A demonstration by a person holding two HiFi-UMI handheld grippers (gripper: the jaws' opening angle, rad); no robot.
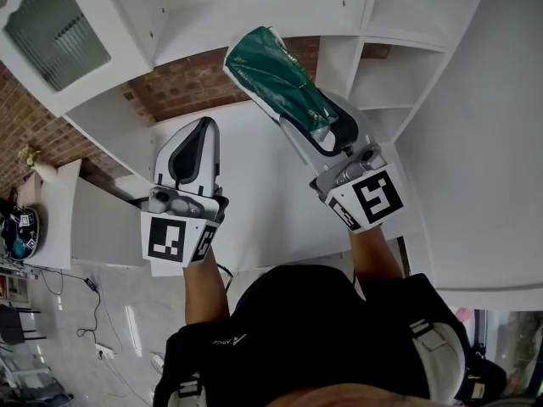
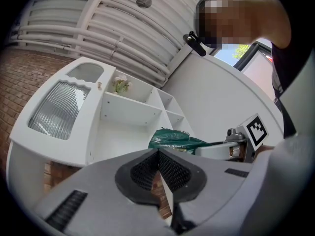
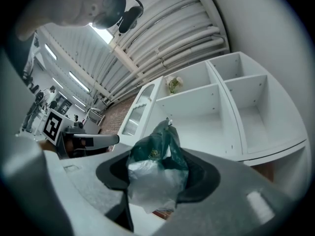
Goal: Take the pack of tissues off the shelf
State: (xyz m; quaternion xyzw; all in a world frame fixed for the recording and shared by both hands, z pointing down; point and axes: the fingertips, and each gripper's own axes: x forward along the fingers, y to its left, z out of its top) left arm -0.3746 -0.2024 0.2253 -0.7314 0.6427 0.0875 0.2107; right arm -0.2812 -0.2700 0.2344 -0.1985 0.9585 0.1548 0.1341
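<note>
The pack of tissues (image 1: 273,70) is a dark green plastic pack with a clear end. My right gripper (image 1: 321,124) is shut on its clear end and holds it in the air in front of the white shelf unit (image 1: 246,19), off its boards. In the right gripper view the pack (image 3: 153,154) fills the gap between the black pads (image 3: 199,181). My left gripper (image 1: 202,132) hangs to the left of it, shut and holding nothing. In the left gripper view its jaws (image 2: 158,173) meet, with the pack (image 2: 173,139) beyond them.
The shelf unit has several bare white compartments (image 3: 199,104). A small plant (image 3: 172,84) stands in an upper one. A ribbed glass door (image 2: 59,109) sits at the unit's left. A brick wall (image 1: 191,87) shows behind the lower shelves. A white wall (image 1: 492,142) bounds the right.
</note>
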